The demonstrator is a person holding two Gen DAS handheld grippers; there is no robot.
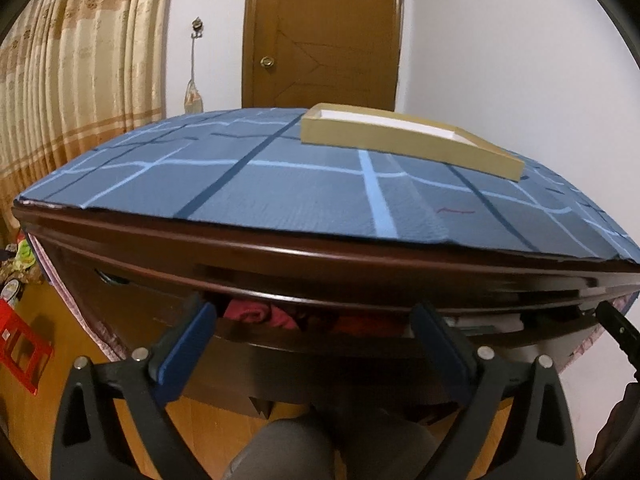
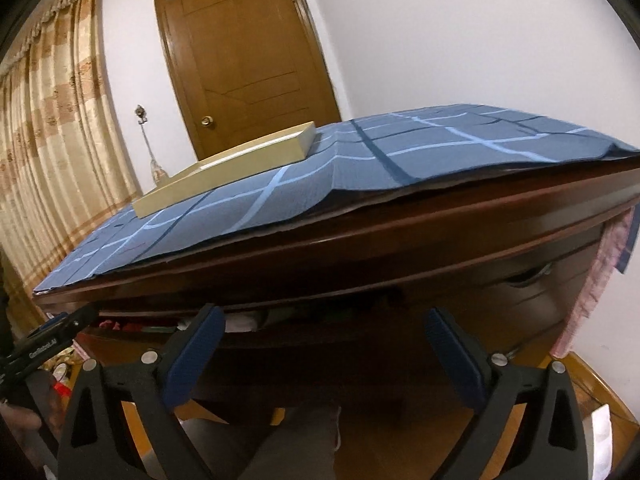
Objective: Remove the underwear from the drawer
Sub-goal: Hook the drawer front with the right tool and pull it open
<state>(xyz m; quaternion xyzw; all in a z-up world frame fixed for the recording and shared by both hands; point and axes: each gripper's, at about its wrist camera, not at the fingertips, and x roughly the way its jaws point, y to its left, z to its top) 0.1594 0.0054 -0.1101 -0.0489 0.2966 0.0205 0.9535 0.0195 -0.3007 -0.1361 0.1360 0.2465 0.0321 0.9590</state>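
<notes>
Beige patterned curtains (image 1: 80, 80) hang along the left of both views, with a brown wooden door (image 1: 320, 32) at upper centre against a white wall. Across the middle of each frame runs a dark wooden desk (image 1: 320, 256), its top covered by a blue checked cloth (image 1: 280, 184). A shallow tan cardboard box (image 1: 400, 140) sits on the cloth, to the upper right in your left wrist view and to the left of centre in your right wrist view.

Under the desk's edge, the drawer (image 1: 320, 344) stands slightly pulled out. In the gap you can see bunched red and pink underwear (image 1: 260, 314) inside it, in the lower middle of the left wrist view.

Your left gripper (image 1: 312, 312) fills the bottom of its frame, its blue-padded jaws spread wide in front of the drawer with nothing pinched. Your right gripper (image 2: 324, 320) sits likewise at the bottom of its frame, jaws spread wide and pinching nothing, just before the drawer front.
</notes>
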